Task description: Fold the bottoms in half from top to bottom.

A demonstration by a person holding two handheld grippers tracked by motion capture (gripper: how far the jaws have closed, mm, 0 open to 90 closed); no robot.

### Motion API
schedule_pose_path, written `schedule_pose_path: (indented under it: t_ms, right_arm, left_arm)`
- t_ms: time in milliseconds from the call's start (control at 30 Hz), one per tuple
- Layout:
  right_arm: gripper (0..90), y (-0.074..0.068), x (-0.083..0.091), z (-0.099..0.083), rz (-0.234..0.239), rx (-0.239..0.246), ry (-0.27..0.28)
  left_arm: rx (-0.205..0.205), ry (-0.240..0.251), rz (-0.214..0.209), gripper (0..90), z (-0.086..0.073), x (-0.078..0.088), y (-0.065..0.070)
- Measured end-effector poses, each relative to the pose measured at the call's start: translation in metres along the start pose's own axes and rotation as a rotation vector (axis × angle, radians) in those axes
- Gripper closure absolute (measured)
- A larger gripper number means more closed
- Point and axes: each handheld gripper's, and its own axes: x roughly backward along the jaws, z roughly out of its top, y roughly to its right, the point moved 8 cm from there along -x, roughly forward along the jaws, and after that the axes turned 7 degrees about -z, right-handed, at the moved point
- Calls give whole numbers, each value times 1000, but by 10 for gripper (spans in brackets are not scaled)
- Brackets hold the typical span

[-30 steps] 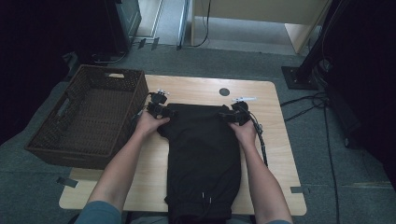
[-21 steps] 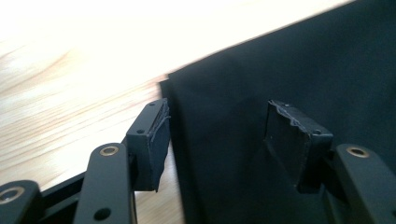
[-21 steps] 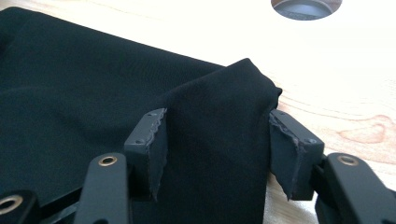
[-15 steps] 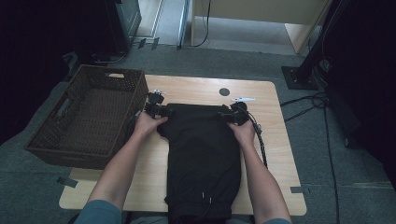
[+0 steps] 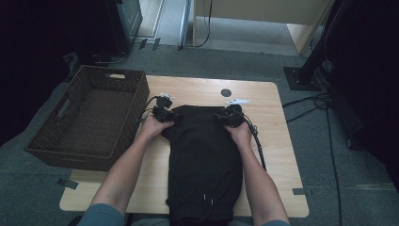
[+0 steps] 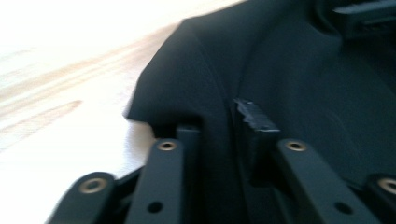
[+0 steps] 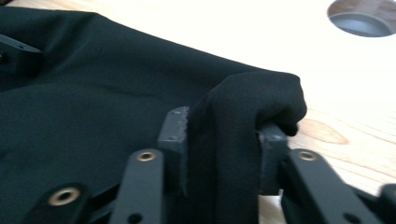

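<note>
From the high view, a black garment [image 5: 203,160] lies lengthwise down the middle of the desk [image 5: 273,141], its near end hanging over the front edge; the left tongs [image 5: 165,114] and right tongs [image 5: 229,117] sit at its far corners. In the left gripper view the jaws, just closing, pinch a fold of matte cloth [image 6: 219,93]. In the right gripper view a bunched corner [image 7: 243,121] is likewise clamped between closing jaws.
</note>
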Motion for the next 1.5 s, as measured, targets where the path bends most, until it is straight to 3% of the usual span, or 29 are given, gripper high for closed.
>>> schedule_pose_path:
  t_ms: [100, 167, 267, 333, 400, 500, 567, 700, 733, 767, 833, 933, 1100, 1333, 1500]
  right_arm:
    - [803, -3, 1, -1, 10, -6, -21]
    - [835, -4, 3, -2, 27, -33, -58]
    - [846, -2, 8, -2, 42, -2, -109]
    - [848, 1, 14, 6, 73, -29, -96]
    - [849, 4, 21, 19, 75, -34, -71]
    - [850, 7, 32, 41, 38, -3, -44]
    - [850, 11, 44, 64, 21, -5, 15]
    - [843, 15, 80, 121, -14, 2, 204]
    - [843, 15, 90, 132, -25, 17, 258]
    - [842, 14, 94, 136, -32, 30, 274]
    - [842, 13, 96, 135, -46, 55, 273]
    - [842, 11, 93, 119, -22, 45, 242]
    - [840, 4, 97, 80, 13, 59, 198]
    - [839, -16, 119, 27, 81, 51, 155]
    - [838, -33, 127, -11, 100, 63, 113]
  left_arm:
    - [15, -16, -34, 784, -1, 0, 4]
    - [2, -19, -37, 821, -1, 2, 4]
    - [-17, -13, -31, 831, 1, 9, 4]
    - [-5, 36, -35, 835, 10, 16, 6]
    - [-2, 63, -42, 838, 23, 23, 10]
    - [-69, 111, -2, 838, 51, 38, 19]
    - [-103, 158, 29, 838, 74, 54, 24]
    - [-173, 343, 77, 833, 120, 92, 42]
    - [-181, 358, 82, 832, 123, 96, 44]
    - [-191, 363, 80, 832, 125, 98, 47]
    - [-207, 334, 83, 832, 119, 95, 48]
    - [-215, 313, 65, 832, 105, 90, 50]
    - [-214, 256, 11, 830, 72, 82, 63]
    - [-265, 182, -26, 826, 17, 77, 85]
    - [-243, 140, -63, 827, -20, 67, 91]
